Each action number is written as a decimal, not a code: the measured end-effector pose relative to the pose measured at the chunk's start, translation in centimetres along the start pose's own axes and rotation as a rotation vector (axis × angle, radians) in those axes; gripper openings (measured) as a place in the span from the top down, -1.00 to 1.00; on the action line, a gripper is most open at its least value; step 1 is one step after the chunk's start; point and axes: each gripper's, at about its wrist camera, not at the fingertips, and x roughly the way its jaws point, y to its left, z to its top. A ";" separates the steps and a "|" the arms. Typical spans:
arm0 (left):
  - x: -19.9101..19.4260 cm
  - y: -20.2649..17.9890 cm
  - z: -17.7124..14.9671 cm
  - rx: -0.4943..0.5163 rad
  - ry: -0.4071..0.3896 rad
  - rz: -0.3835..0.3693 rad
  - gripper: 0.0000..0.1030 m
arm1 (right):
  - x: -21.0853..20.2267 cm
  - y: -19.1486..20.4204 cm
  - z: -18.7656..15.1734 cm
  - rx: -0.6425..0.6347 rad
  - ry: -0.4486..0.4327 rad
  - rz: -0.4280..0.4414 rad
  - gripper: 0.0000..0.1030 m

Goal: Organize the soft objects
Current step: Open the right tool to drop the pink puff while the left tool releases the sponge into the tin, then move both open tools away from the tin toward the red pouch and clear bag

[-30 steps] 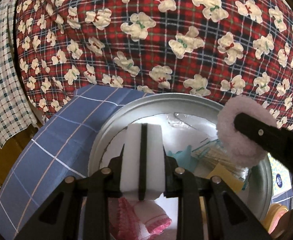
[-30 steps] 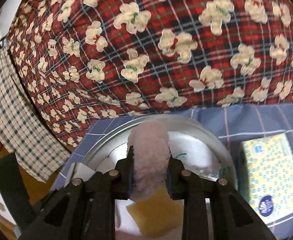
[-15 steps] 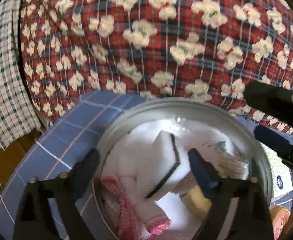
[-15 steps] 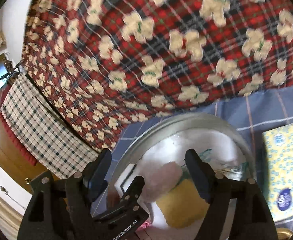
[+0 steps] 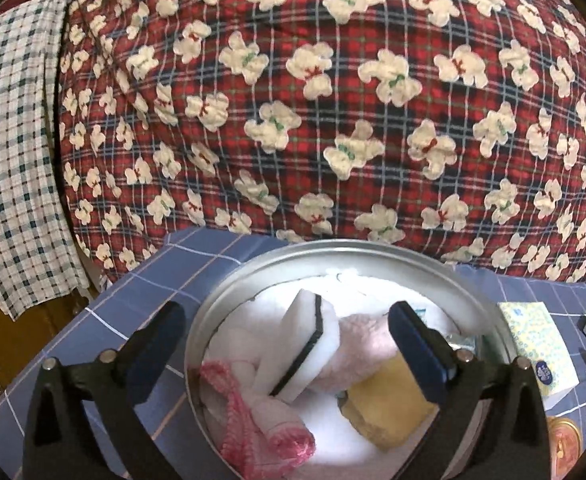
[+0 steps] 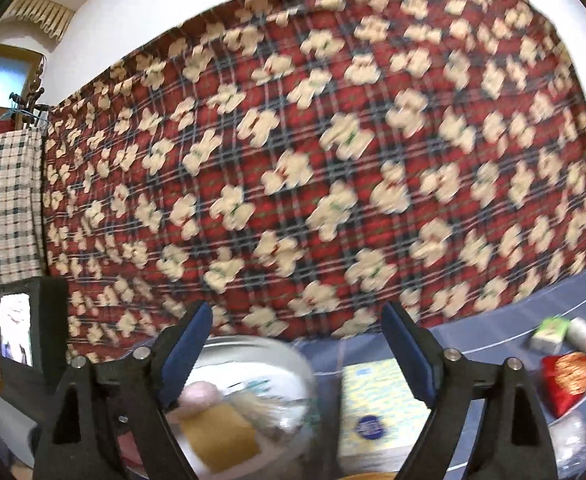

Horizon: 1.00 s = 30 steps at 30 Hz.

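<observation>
both grippers, left gripper (image 5: 289,344) and right gripper (image 6: 297,348), have just spread apart and hold nothing; red pouch (image 6: 573,376) lies right of the metal basin (image 6: 293,356), nearer the right one.

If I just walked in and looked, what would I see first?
Probably the huge red plaid cloth with cream teddy bears, which fills the whole background behind the table. Next, the round metal basin on the blue checked tablecloth, heaped with soft things: a white sponge with a black stripe, a pink fluffy puff, a yellow sponge and a pink-edged cloth.
</observation>
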 end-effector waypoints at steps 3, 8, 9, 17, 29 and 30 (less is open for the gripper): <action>-0.3 -0.1 -0.1 -0.013 -0.009 -0.003 -0.99 | -1.0 -0.3 -0.1 -0.041 -0.017 -0.002 -0.76; -0.6 -0.1 -0.3 -0.030 -0.018 -0.004 -0.99 | -2.6 -0.1 0.2 -0.073 -0.060 0.024 -0.76; -0.7 -0.1 -0.3 -0.032 -0.019 -0.008 -0.99 | -2.8 0.0 0.2 -0.079 -0.062 0.020 -0.76; -1.2 -0.6 -0.9 -0.034 -0.025 -0.042 -0.99 | -3.9 -2.3 0.0 -0.093 -0.043 -0.014 -0.76; -3.1 -3.5 -3.1 0.043 -0.044 -0.053 -0.99 | -4.6 -6.5 -0.4 -0.141 -0.025 -0.085 -0.76; -3.3 -3.6 -3.2 0.051 -0.049 -0.048 -0.99 | -4.6 -6.7 -0.4 -0.149 -0.027 -0.091 -0.76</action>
